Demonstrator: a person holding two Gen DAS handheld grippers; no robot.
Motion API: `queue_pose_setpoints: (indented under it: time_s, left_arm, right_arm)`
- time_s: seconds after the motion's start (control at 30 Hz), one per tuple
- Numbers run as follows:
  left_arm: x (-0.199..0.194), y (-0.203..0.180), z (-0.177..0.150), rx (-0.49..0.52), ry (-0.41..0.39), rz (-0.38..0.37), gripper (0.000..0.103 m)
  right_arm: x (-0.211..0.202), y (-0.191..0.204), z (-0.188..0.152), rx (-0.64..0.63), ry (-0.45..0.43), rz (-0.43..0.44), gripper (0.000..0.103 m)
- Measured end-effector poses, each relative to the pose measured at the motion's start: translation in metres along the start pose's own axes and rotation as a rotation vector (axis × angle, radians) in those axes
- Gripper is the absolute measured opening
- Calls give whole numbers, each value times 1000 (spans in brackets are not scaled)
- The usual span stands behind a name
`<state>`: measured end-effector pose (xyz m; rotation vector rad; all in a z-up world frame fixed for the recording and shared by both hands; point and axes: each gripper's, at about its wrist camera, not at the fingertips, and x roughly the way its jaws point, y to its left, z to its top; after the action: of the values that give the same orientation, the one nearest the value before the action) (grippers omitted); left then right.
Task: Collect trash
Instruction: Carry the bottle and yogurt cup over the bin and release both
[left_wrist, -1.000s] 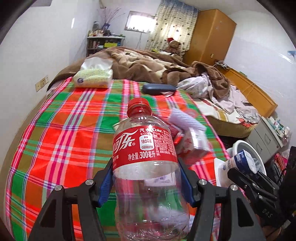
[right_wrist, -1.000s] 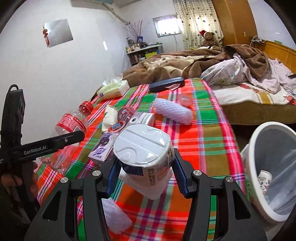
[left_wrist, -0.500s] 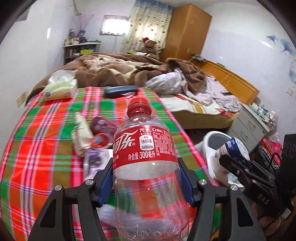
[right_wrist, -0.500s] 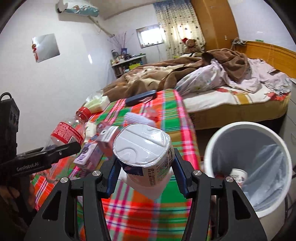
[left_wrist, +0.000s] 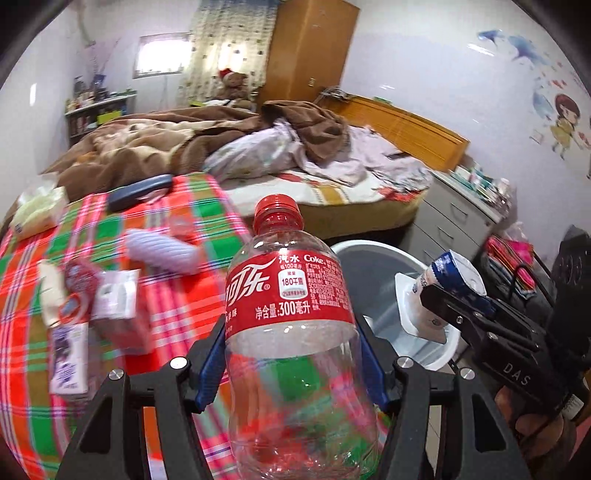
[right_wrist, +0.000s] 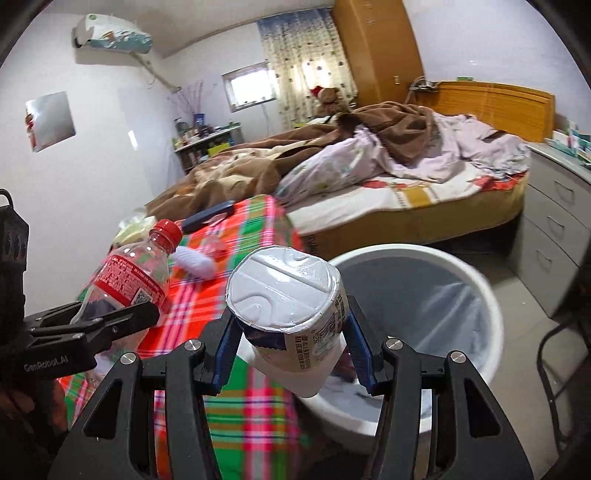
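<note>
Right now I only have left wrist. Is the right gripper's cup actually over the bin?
Observer: Partly, it seems. In the right wrist view, the yogurt cup pinched in the right gripper overlaps the near edge of the white bin, not its middle.
Operator: Cup sealed?
Observer: Its foil lid looks intact and covers the top.
Operator: Bin lined?
Observer: Yes, with a translucent liner bag. The cup hides the bottom.
Operator: And my bottle?
Observer: The Coke bottle in the left gripper is over the plaid tablecloth, left of the bin.
</note>
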<state>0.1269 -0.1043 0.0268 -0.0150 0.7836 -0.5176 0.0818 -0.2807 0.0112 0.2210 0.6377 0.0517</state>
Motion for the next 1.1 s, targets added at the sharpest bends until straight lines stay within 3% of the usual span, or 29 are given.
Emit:
queue_pose_setpoints:
  time_s: [0.3, 0.57, 0.77, 1.1]
  left_arm:
    - [46, -54, 9, 84, 59, -70, 63]
    - [91, -75, 17, 104, 120, -103, 63]
    - [114, -82, 18, 100, 164, -129, 64]
    - [120, -78, 21, 79, 150, -145, 68]
  right_arm:
    - [8, -45, 5, 47, 34, -84, 54]
    - [19, -71, 0, 73, 96, -131, 54]
    - [28, -85, -6, 76, 148, -164, 54]
    - [31, -94, -10, 83, 175, -181, 55]
